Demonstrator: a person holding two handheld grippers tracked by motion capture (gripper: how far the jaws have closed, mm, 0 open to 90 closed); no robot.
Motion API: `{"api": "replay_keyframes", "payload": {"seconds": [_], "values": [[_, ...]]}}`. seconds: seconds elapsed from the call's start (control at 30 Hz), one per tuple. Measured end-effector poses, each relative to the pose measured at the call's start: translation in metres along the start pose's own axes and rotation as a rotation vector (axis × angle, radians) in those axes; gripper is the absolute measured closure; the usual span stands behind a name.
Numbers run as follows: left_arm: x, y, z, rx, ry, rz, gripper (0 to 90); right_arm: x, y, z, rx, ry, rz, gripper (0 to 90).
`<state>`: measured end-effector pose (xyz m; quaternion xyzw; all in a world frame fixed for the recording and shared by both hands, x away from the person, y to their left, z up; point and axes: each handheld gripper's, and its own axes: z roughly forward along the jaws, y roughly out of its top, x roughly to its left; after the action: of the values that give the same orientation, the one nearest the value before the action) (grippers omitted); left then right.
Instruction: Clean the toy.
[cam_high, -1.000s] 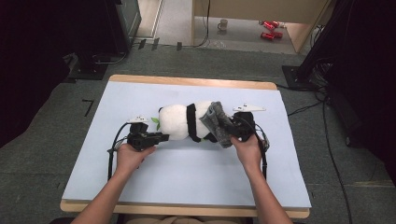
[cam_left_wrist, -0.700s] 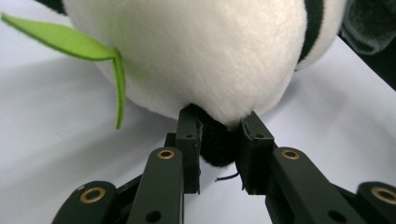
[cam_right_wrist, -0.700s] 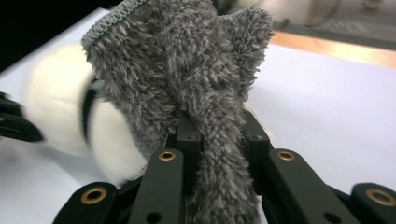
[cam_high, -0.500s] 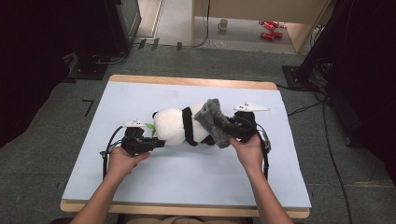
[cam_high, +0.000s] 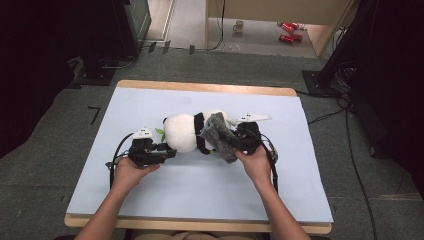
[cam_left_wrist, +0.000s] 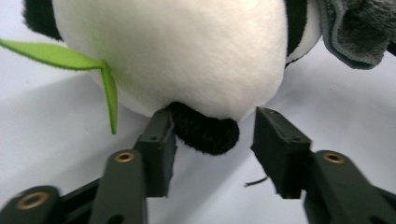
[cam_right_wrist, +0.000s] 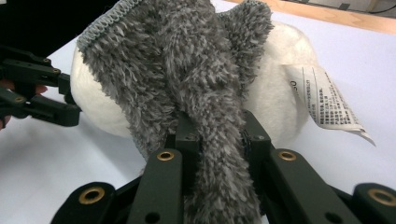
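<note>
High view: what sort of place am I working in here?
Probably a lab or recording room, not a home. A table with a pale blue top stands on grey carpet, cables run over the floor, and dark equipment stands flank it. A mug sits on the floor beyond.

Bright even overhead light, dark surroundings, soft close-up blur

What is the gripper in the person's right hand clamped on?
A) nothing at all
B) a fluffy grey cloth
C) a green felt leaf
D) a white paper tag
B: in the right gripper view, the right gripper has its two black jaws closed on a fold of the grey cloth, which drapes over the toy panda.
</note>
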<state>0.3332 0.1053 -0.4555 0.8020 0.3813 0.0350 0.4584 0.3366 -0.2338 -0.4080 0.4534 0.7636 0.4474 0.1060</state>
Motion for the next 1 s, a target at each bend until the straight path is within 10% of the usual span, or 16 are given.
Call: {"api": "replay_keyframes", "payload": {"seconds": [0.27,0.57,1.0], "values": [[0.002,0.0,-0.019,-0.157,-0.01,0.063,40.6,0.002,0.012,0.006,-0.014,0.002,-0.011,74.3],[0.009,0.006,-0.009,-0.132,-0.024,0.14,32.9,0.001,0.027,0.016,-0.031,-0.012,-0.014,74.1],[0.02,0.018,0.01,-0.146,0.041,0.117,24.5,-0.006,0.049,0.03,-0.037,-0.007,0.016,73.2]]}}
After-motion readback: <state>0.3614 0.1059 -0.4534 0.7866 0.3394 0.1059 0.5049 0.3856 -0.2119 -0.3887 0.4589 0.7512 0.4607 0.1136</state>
